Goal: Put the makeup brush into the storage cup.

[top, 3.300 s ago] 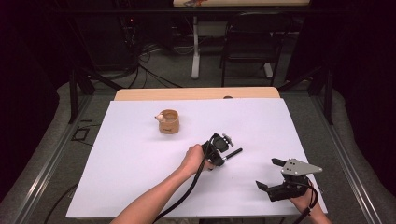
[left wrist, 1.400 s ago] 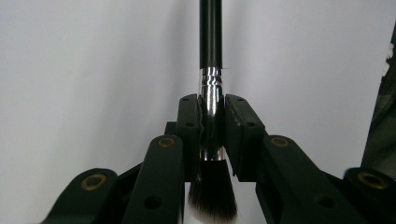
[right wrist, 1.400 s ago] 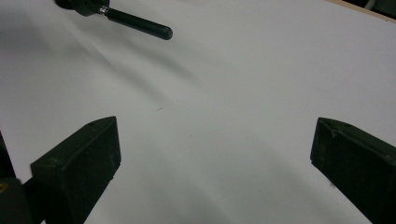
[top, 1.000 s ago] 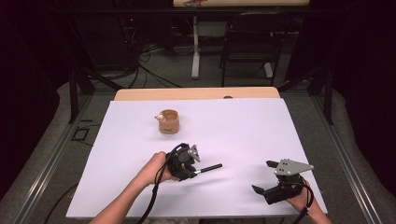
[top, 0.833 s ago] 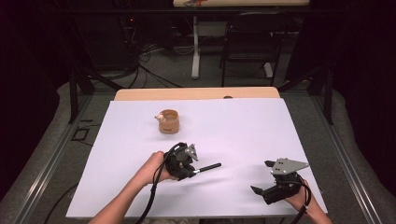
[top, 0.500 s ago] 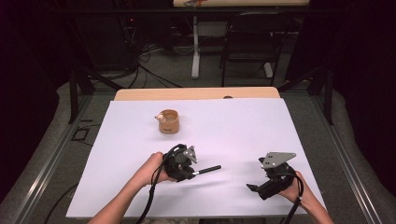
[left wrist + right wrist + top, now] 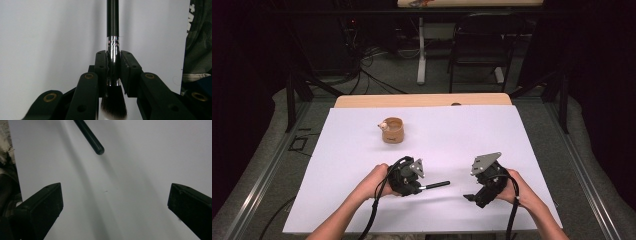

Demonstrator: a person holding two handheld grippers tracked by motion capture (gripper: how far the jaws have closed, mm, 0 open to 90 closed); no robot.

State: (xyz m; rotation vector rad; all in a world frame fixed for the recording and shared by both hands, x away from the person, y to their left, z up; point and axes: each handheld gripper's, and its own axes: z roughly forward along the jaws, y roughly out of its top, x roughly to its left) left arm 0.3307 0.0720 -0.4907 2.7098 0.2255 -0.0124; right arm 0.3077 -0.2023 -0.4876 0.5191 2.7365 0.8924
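Note:
A makeup brush [image 7: 112,50] with a black handle, silver ferrule and dark bristles is clamped at the ferrule in my left gripper [image 7: 113,65]. In the high view that left gripper [image 7: 412,181] sits at the front middle of the white sheet, and the brush handle [image 7: 435,185] sticks out to the right. My right gripper [image 7: 473,196] is a short way right of the handle's tip, open and holding nothing. In the right gripper view the handle's rounded end [image 7: 97,148] lies ahead of the widely spread jaws. A small tan cup [image 7: 393,130] stands farther back.
The white sheet [image 7: 512,135] covers most of the wooden table [image 7: 422,100]. A chair [image 7: 477,45] and desk legs stand on the floor beyond the table's far edge. Cables trail from both grippers toward the front edge.
My left gripper drew back toward the front left with the brush and then held still. My right gripper moved left and forward, closer to the handle's tip.

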